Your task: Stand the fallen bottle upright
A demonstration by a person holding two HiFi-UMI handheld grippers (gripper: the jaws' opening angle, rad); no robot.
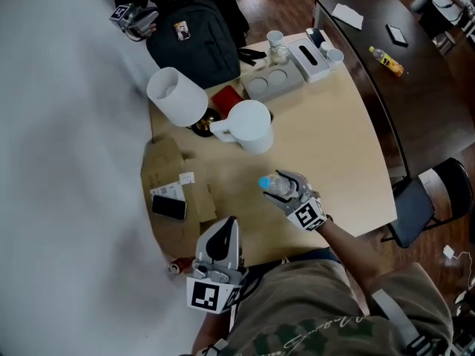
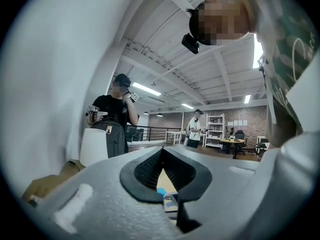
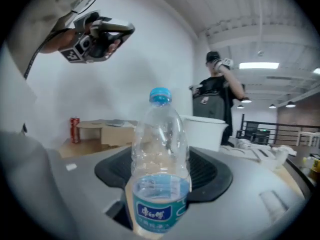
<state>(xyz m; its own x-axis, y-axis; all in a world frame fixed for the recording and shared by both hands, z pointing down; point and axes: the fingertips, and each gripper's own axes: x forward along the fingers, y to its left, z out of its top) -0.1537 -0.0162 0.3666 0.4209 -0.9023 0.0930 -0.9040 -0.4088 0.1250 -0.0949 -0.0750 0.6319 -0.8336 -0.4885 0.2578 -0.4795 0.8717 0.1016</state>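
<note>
**Head view.** The bottle (image 1: 273, 185) is over the bench (image 1: 334, 154), a little in from the near edge and toward its right side. The right gripper (image 1: 291, 193) has it, reaching in from the near-right. The blue cap shows on the far-left side of that gripper. The left gripper (image 1: 228, 225) hangs over the near edge, to the left of the bottle and apart from it. The right hand is plainly the one on the job. From this steep angle I cannot tell whether the base touches the bench.

**Left gripper view.** The jaws meet at the tips with nothing between them. Past them, low in the gap, the blue cap and shoulder of the bottle (image 2: 165, 196) show small, so it lies ahead and a little right of this gripper.

**Right gripper view.** The bottle (image 3: 160, 149) fills the gap between the jaws, and the dark pads sit against its sides at the lower body. This is a pinch on the bottle. Its long axis runs close to vertical, cap up, and a red can (image 3: 75, 129) on the far side of the bench stands parallel to it. The base is cut off below the frame.

**Bottle.**
- Clear, thin plastic.
- Blue cap.
- Teal label round the lower body.
- Looks nearly empty, so probably light and easy to tip.

**Judgement.** The bottle is already turned upright in the grip. What is left is to set the base flat on the bench and release.
</note>
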